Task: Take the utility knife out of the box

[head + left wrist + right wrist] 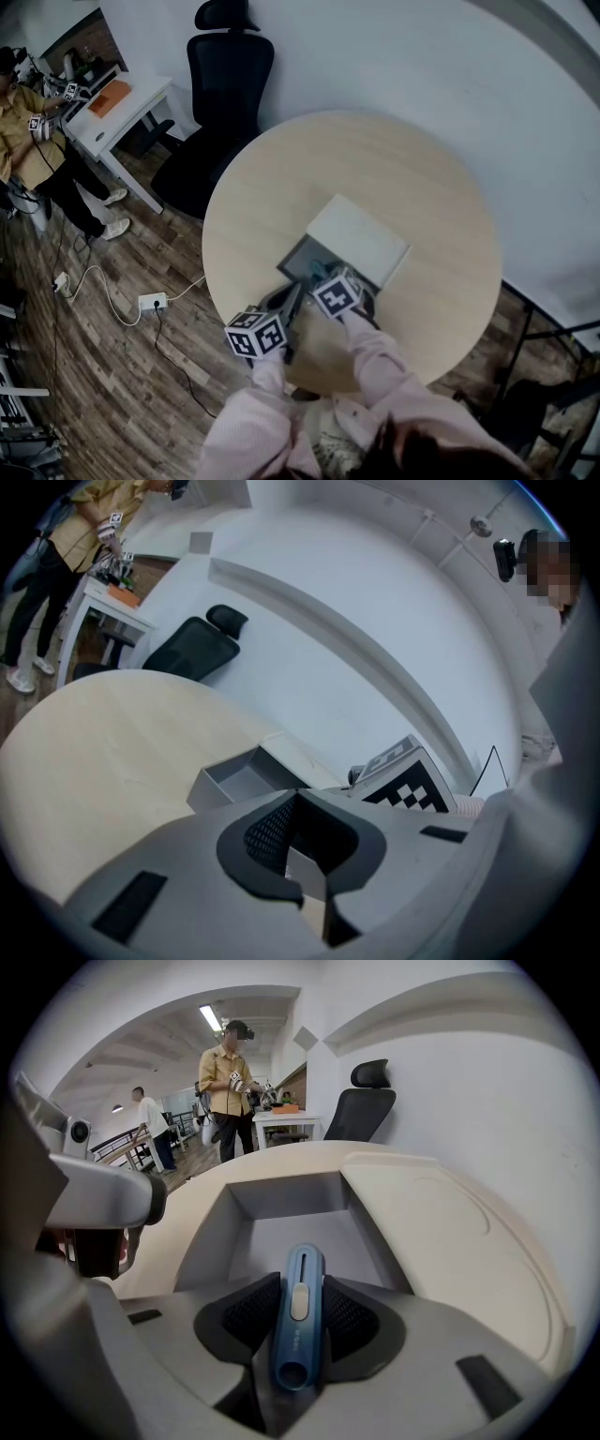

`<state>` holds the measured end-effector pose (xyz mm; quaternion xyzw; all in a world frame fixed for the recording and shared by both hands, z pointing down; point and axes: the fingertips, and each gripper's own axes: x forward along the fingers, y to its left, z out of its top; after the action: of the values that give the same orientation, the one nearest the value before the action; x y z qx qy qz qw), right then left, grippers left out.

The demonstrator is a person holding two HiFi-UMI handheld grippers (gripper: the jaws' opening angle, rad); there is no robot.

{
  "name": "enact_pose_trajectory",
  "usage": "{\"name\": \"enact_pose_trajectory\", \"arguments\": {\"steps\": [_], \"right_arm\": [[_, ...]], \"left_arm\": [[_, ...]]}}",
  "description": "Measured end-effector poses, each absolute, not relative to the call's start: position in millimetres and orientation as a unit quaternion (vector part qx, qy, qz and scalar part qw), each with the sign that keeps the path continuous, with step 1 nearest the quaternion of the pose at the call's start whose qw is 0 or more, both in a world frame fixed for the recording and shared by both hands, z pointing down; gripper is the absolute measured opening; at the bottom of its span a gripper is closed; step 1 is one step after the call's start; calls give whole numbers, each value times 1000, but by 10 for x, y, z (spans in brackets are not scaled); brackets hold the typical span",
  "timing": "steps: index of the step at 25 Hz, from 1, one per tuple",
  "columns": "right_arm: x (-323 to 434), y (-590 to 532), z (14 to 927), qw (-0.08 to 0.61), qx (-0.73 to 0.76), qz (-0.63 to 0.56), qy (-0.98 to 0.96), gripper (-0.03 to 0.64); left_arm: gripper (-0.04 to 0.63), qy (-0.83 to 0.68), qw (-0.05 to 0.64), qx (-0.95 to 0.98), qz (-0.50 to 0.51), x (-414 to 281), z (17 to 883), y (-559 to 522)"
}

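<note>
Both box (211,1237) walls stand clear of utility knife (298,1335) — right tool (298,1299) clamps it.

We see a round pale table (422,159) on a wooden floor (103,384), with a black office chair (225,84) just behind it, by the white wall (394,56). A power strip (152,302) lies on the floor. Farther off, a person in a yellow shirt (21,131) stands beside a white desk (142,94) bearing something orange (110,97).
</note>
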<state>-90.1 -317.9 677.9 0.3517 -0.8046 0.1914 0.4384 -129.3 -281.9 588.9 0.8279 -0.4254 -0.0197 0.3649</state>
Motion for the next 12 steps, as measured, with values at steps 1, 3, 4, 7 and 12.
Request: {"name": "enact_pose_trajectory", "arguments": {"steps": [1, 3, 4, 7, 12], "right_arm": [[-903, -3175, 6781, 438, 351, 194, -805, 141], [-905, -3175, 6781, 437, 351, 195, -805, 141], [-905, -3178, 6781, 437, 352, 194, -805, 141], [-902, -3191, 6784, 439, 357, 185, -804, 141], [-900, -3198, 6766, 434, 358, 187, -805, 138]], "left_arm": [[1, -426, 365, 828, -20, -1291, 5888, -2819], [0, -426, 365, 828, -19, -1286, 5891, -2817], [1, -426, 365, 828, -19, -1283, 5894, -2816], [2, -426, 364, 828, -19, -1273, 5907, -2810], [1, -426, 364, 828, -20, -1272, 5897, -2795]]}}
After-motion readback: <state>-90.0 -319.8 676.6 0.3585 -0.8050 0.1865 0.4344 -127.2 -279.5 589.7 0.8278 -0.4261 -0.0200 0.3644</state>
